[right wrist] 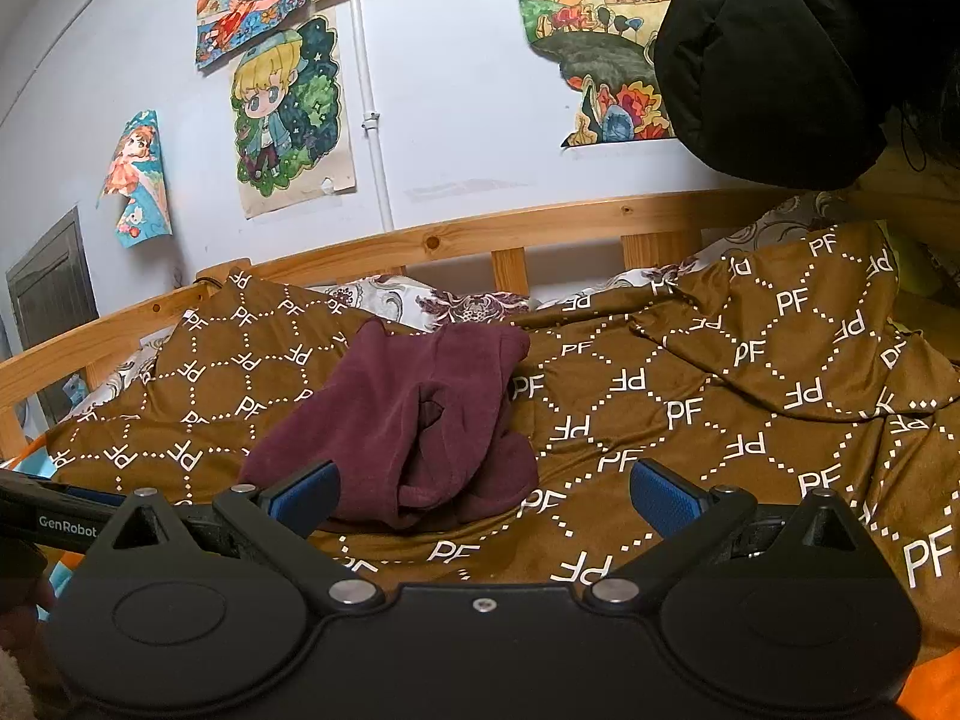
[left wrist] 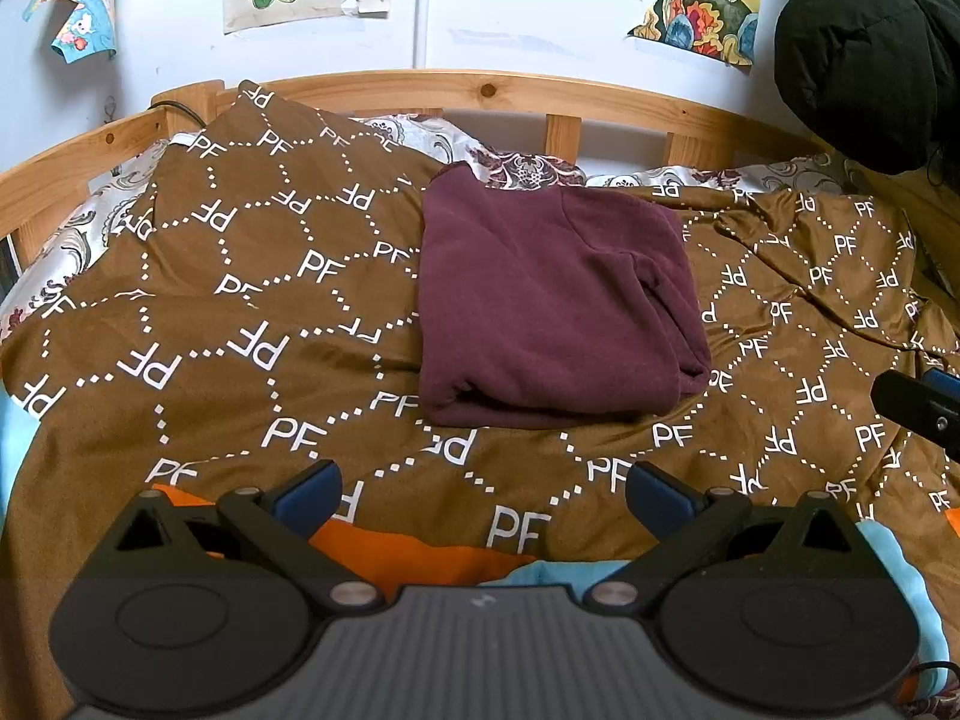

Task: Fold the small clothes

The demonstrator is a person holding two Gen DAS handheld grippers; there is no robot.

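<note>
A maroon garment lies folded into a compact rectangle on the brown "PF" patterned blanket, in the middle of the bed. My left gripper is open and empty, hovering near the blanket's front edge, short of the garment. In the right wrist view the same maroon garment sits left of centre, with its folded layers facing me. My right gripper is open with nothing between its blue pads, just in front of the garment. The right gripper's tip shows at the right edge of the left wrist view.
A wooden bed rail runs along the wall behind the blanket. A black padded jacket hangs at the upper right. Drawings are stuck to the white wall. Orange and light blue fabric shows under the blanket's front edge.
</note>
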